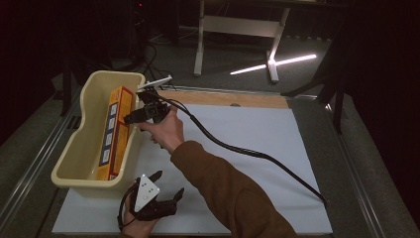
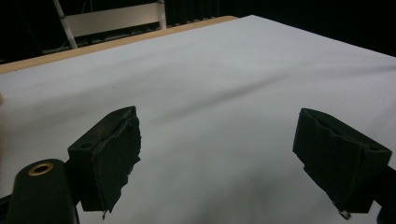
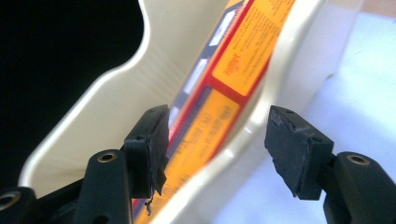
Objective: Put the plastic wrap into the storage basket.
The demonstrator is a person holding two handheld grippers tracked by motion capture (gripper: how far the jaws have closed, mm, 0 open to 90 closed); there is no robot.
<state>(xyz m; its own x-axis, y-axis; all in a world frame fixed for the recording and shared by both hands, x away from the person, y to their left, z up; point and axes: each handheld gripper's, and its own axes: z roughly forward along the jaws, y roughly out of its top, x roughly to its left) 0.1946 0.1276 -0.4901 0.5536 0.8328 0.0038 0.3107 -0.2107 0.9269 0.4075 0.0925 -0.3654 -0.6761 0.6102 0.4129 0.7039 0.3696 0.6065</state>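
A cream plastic tub [image 1: 94,79] stands at the table's left side. Inside it an orange and red box [image 1: 115,131] stands on its long edge, leaning against the tub's right wall. My right gripper [image 1: 132,118] reaches over that wall. In the right gripper view its jaws [image 3: 215,149] straddle the box [image 3: 233,60] and the tub's wall [image 3: 261,102]; the left pad sits close to the box, the right pad stands off the wall. My left gripper [image 1: 168,183] rests near the table's front edge, open, with nothing but white table between its jaws [image 2: 215,149].
A white sheet [image 1: 247,134] covers the table, with a wooden strip along its far edge. The right gripper's black cable [image 1: 247,151] trails across the sheet to the right. A white desk frame [image 1: 200,39] stands on the floor beyond the table.
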